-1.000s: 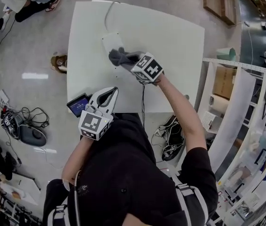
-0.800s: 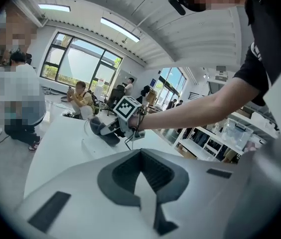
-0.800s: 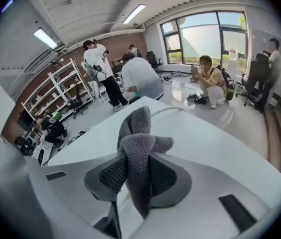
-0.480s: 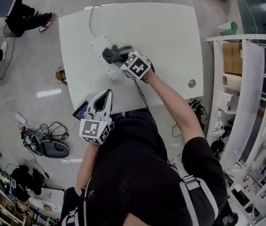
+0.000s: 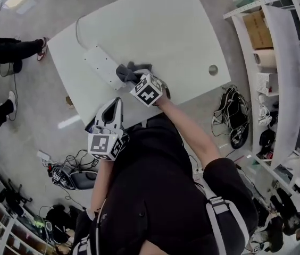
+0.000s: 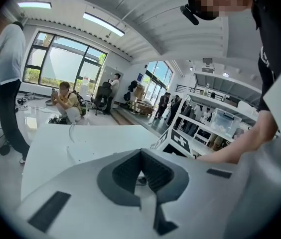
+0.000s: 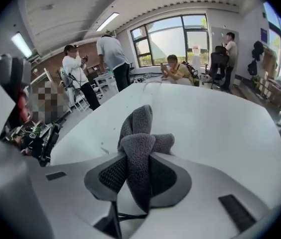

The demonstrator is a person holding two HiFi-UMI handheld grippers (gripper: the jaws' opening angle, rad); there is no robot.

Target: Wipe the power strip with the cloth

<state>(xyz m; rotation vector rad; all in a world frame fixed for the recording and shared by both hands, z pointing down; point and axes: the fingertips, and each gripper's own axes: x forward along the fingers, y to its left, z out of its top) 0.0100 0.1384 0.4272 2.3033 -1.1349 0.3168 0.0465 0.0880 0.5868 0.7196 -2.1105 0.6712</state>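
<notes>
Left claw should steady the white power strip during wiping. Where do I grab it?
Pinch the long white plastic power strip across its narrow width at the bare cable end, coming from the white table's left edge. The grey fleece cloth in the right claw crowds the near end. The left claw is shut; open it first.

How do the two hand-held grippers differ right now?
The right gripper is clamped on the grey cloth; the left gripper is shut with nothing between its jaws. The right gripper reaches over the table beside the power strip; the left gripper hangs back at the table's near edge. Both are white, two-jawed tools, each held in one hand.
</notes>
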